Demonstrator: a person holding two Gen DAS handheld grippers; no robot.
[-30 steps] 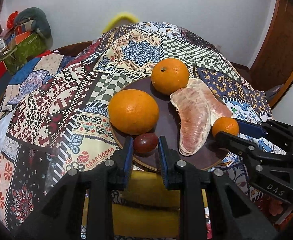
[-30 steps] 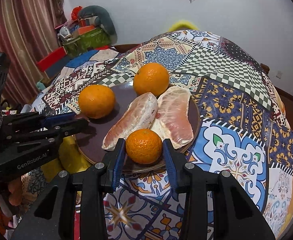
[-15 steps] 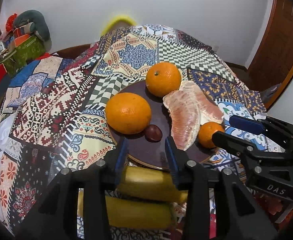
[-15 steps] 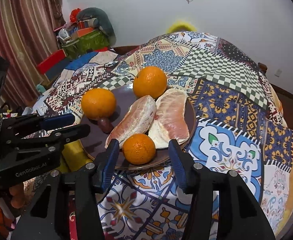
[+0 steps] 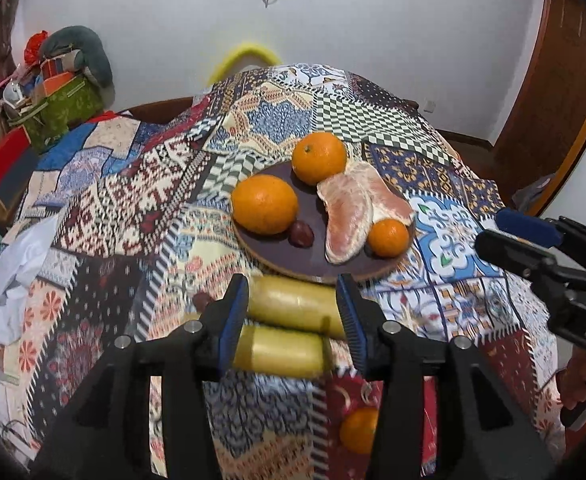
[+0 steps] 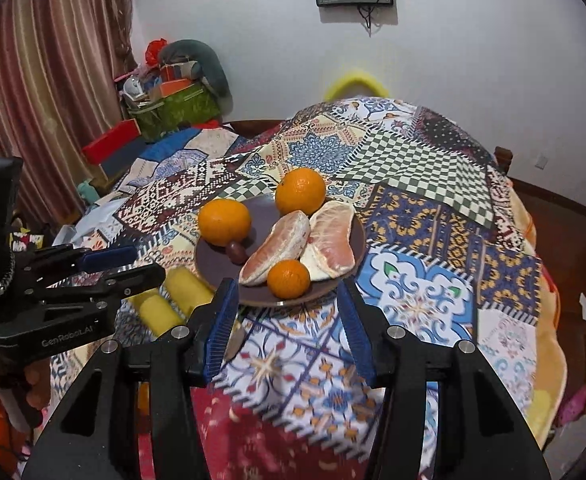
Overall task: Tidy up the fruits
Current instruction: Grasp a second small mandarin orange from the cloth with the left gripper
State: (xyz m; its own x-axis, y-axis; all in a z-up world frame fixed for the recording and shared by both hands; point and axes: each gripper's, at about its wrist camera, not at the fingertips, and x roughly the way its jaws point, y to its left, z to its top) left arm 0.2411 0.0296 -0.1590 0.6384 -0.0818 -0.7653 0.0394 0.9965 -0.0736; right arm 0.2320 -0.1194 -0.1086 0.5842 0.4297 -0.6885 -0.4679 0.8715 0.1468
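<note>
Both the left tool (image 5: 293, 316) and right tool (image 6: 283, 320) hover spread apart, empty, before the fruit-laden plate (image 5: 325, 270).

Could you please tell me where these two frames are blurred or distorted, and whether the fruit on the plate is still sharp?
Left wrist view: the plate and its fruit are sharp, but the yellow cylinders near the fingers and the lower cloth smear with motion blur. Right wrist view: the small orange is crisp, while the patchwork tablecloth blurs at the bottom. Both views: fisheye bulges the table and darkens corners.
</note>
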